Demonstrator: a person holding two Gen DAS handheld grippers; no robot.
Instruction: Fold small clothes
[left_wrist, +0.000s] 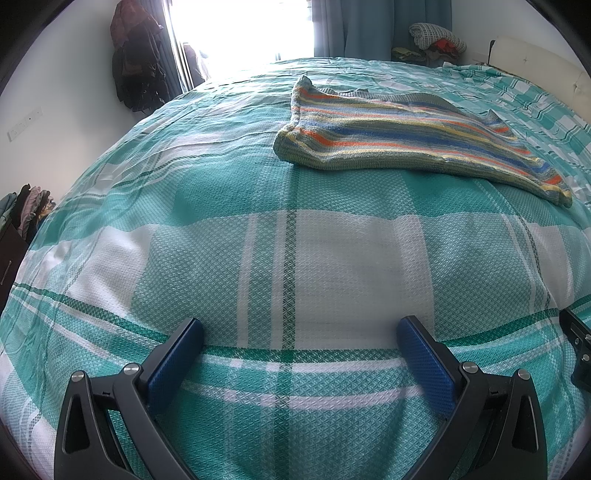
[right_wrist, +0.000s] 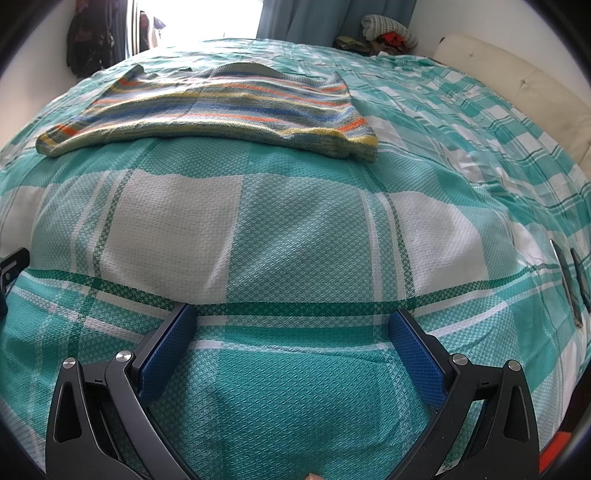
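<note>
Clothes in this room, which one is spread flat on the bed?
The striped knit top, flat on the checked bedspread; the others sit heaped beyond the bed or hang by the window.

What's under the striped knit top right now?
The striped knit top lies flat on the teal-and-white checked bedspread, which shows all around it. Anything between the two is covered, though no bulge shows. Both grippers hang open, short of it.

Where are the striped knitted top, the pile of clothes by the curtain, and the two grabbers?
striped knitted top (left_wrist: 399, 136): left wrist view, middle of its body.
pile of clothes (right_wrist: 388, 33): right wrist view, the grey knit on top.
left gripper (left_wrist: 300, 332): left wrist view, between its fingertips.
right gripper (right_wrist: 291, 321): right wrist view, between its fingertips.
</note>
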